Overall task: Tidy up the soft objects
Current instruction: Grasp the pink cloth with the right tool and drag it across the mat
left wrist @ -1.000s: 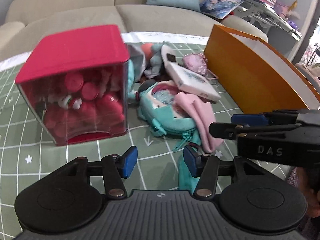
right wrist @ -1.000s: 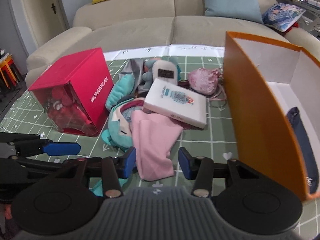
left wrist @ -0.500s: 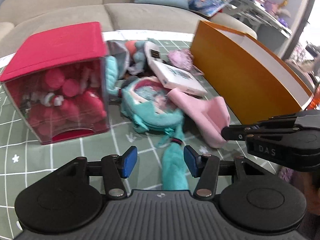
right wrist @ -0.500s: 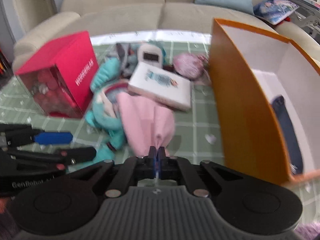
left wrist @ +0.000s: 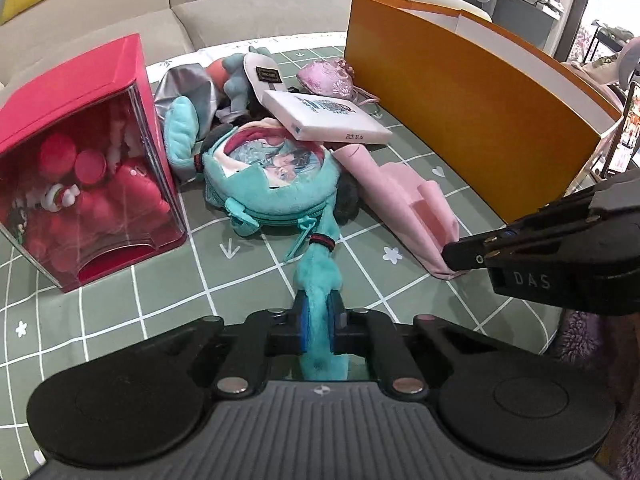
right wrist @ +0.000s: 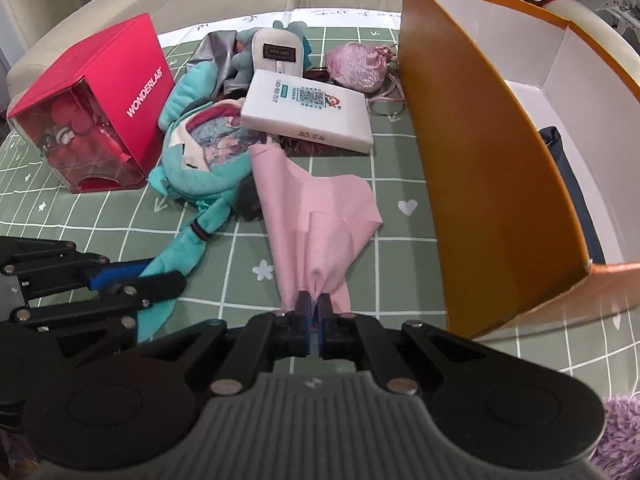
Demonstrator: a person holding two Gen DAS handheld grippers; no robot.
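While the left gripper point(left wrist: 320, 322) pointed down at the worktop point(left wrist: 160, 300), its jaws were closing on the teal plush tail point(left wrist: 318, 280) that lay between the blue pads, and the pads already pressed it from both sides. That tail ran back past a red-black band to the teal plush pouch point(left wrist: 272, 184), which lay on the green grid mat near the middle, w/ a printed face on its front. We saw the right gripper point(right wrist: 315, 312) w/ jaws closed tight on the near corner of the pink cloth point(right wrist: 320, 216); the rest of the cloth spread flat on the mat just beside the pouch, its far end tucked under the white box point(right wrist: 308, 110). The white box rested tilted on top of the pouch and other soft bits. Left of the pile stood the red Wonderlab case point(right wrist: 116, 92), clear-fronted, w/ red plush shapes inside. Behind the pile lay a pink brocade drawstring bag point(right wrist: 356, 66) and a grey-white slipper-like item point(right wrist: 278, 56), touching the heap. On the right stood the orange bin point(right wrist: 480, 160), white inside, w/ a dark navy item point(right wrist: 554, 148) in it. A beige sofa point(left wrist: 160, 8) sat behind the worktop. In the left view the right gripper appeared at the right edge, its tips at the cloth's corner.
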